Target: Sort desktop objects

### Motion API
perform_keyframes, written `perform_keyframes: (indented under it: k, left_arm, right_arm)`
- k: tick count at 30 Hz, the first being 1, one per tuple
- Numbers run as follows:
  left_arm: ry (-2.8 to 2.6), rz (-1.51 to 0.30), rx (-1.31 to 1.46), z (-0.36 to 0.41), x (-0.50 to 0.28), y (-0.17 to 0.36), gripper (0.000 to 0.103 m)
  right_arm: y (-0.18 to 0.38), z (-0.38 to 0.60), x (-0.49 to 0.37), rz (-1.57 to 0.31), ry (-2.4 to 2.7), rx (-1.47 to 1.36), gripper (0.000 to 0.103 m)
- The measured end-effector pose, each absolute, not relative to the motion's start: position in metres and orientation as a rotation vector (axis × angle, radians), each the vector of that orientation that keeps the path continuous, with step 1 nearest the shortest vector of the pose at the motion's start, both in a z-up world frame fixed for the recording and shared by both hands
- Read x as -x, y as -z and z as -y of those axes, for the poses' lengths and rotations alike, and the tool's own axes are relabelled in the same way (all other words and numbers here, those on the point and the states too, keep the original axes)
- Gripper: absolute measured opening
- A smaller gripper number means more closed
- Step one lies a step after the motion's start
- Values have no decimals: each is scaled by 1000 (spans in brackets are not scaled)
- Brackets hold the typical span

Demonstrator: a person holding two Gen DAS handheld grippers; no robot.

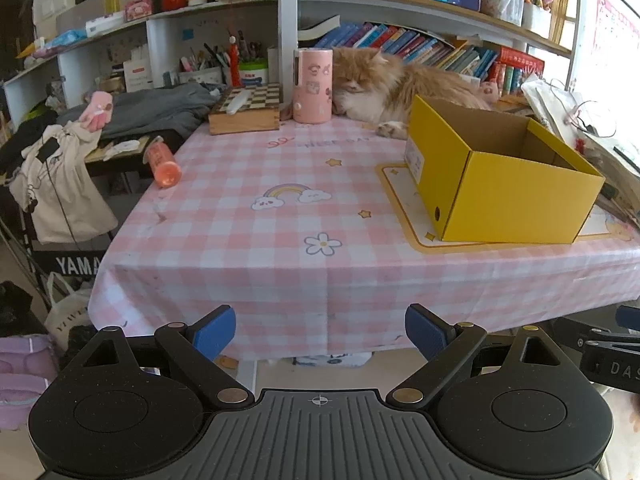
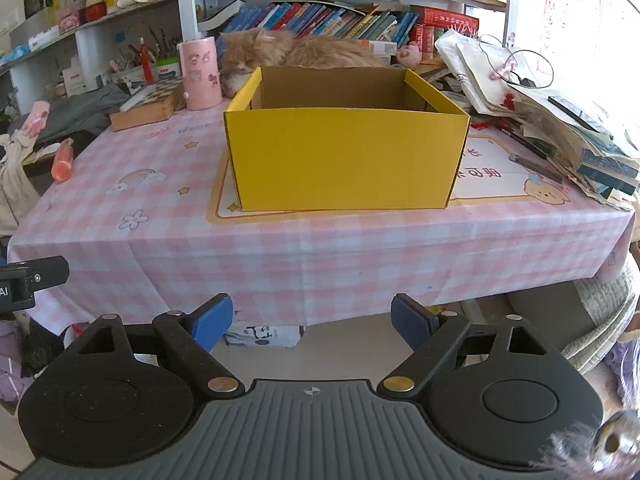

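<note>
Both grippers held short of the table's near edge, well apart from every object. The left gripper [image 1: 320,334] and the right gripper [image 2: 312,322] each stand released, blue pads spread with nothing between them. The yellow box [image 2: 344,160], the likely receptacle, sits open-topped on a printed mat [image 2: 500,168] at the right of the pink checked tablecloth [image 1: 248,240]; from these low angles its floor cannot be seen. An orange bottle [image 1: 162,160] lies on its side at the left edge of the cloth, partly overhanging. Judged risks: a careless nudge could roll the bottle off the edge; the light cardboard box may slide if bumped; a cat [image 1: 384,80] sleeping just behind the box may stir and shift things mid-reach; the slumping paper stack [image 2: 560,120] at the right could spill. A tall pink canister [image 1: 312,86] and a chequered wooden box [image 1: 246,110] stand at the back. Crowded bookshelves [image 2: 340,20] line the wall behind.
</note>
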State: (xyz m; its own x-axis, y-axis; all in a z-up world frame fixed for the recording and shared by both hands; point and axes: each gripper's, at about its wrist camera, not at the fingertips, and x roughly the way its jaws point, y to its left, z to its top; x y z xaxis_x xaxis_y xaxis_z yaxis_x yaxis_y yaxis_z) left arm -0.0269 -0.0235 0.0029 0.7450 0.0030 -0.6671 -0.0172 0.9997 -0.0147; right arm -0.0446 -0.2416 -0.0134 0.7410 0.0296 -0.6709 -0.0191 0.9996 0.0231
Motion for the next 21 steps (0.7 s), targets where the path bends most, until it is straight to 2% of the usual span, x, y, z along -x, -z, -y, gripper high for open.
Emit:
perform_keyframes:
  k: [14, 17, 21]
  left_arm:
    - [3, -765, 55, 19, 24, 4, 94]
    - [7, -767, 49, 20, 23, 4, 100]
    - [16, -770, 46, 21, 21, 5, 102]
  right_arm:
    - [15, 242, 44, -750, -15, -11, 85]
    - [16, 242, 43, -757, -11, -15, 85]
    - [17, 243, 42, -764, -9, -13, 85]
